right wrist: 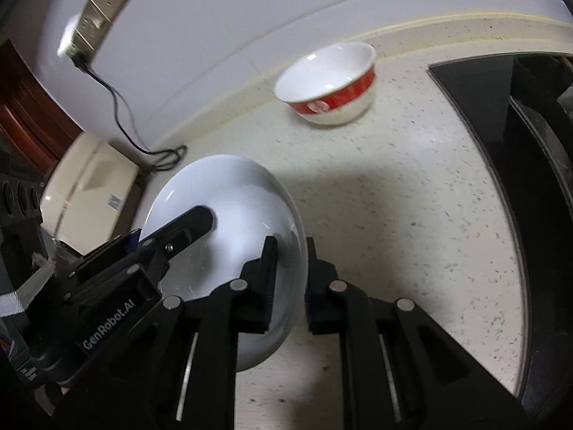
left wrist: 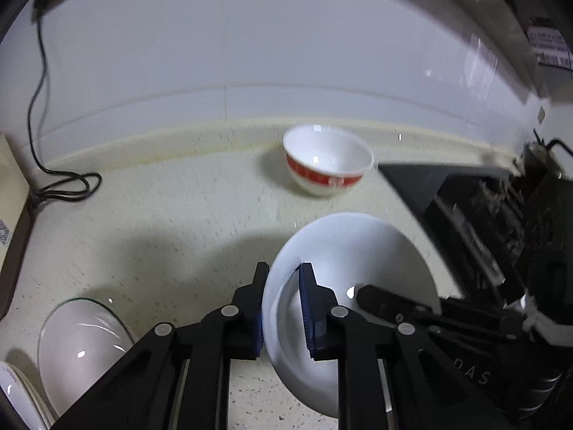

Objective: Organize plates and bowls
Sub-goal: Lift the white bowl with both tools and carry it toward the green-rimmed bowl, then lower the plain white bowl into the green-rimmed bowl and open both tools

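Observation:
A white plate [left wrist: 358, 258] is held tilted above the speckled counter [left wrist: 161, 222] by both grippers. My left gripper [left wrist: 283, 272] is shut on its left rim, blue pads on either side of the edge. My right gripper [left wrist: 369, 295] comes in from the right with one finger lying on the plate's face. In the right wrist view the same plate [right wrist: 232, 193] has its right rim pinched in my right gripper [right wrist: 290, 247], while my left gripper [right wrist: 164, 231] clamps the far side. A white bowl with a red band [left wrist: 327, 159] [right wrist: 327, 82] stands upright by the back wall.
A clear glass dish [left wrist: 78, 344] and another white dish [left wrist: 14, 394] lie at the lower left. A black stove [left wrist: 465, 197] [right wrist: 519, 143] fills the right side. A black cable [left wrist: 61, 186] [right wrist: 118, 114] runs from a wall socket [right wrist: 104, 14] near a beige appliance [right wrist: 89, 186].

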A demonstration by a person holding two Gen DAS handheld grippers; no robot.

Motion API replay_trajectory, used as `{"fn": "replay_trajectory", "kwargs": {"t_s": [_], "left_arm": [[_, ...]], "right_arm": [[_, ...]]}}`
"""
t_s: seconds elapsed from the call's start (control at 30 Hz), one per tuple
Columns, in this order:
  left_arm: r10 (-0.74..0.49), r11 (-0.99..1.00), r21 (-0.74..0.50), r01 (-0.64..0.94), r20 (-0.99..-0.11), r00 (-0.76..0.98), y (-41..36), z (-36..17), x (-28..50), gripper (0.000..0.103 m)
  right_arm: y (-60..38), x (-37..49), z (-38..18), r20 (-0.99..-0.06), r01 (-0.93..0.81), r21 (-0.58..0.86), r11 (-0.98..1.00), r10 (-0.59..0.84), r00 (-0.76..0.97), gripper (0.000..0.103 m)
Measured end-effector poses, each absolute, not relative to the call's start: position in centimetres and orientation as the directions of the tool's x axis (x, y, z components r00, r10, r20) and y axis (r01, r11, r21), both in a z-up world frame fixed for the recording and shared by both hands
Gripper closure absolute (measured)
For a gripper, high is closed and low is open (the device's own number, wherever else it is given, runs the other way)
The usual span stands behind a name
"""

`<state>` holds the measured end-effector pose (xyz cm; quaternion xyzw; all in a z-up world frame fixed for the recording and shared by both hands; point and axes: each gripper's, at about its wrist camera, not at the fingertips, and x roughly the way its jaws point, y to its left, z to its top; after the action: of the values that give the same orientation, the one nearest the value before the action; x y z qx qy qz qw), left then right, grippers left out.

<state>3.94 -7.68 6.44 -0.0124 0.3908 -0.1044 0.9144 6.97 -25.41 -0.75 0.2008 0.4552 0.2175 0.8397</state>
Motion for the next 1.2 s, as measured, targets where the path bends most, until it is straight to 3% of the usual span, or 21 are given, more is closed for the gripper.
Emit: {"fn": "replay_trajectory", "kwargs": {"t_s": [0.4,0.73,0.93,1.2], "left_arm": [[-0.186,0.981,-0.162,0.109,-0.613,0.768,-3.2,9.5,1.5,0.083],[-0.105,0.976,-0.218,-0.021,-0.549,0.829,2.6,10.3,-0.9,0.077],[-0.063,0.970,-0.230,-0.085,-0.569,0.820,5.1,10.5,-1.5,0.073],[-0.048,0.965,-0.223,-0.138,-0.667,0.744,7.0,8.6,-0.2,0.065]], "right_arm": [[-22.5,5.6,2.5,-0.530,-0.288,0.600,0.746,0.641,0.556,0.087],[-16.4,5.1,5.1,-0.513,-0.412,0.550,0.726,0.683,0.519,0.086],[-12.9,4.7,5.9,-0.536,-0.456,0.524,0.720,0.694,0.481,0.085],[-10.0,4.6,5.3,-0.600,-0.475,0.458,0.751,0.656,0.458,0.083]]}}
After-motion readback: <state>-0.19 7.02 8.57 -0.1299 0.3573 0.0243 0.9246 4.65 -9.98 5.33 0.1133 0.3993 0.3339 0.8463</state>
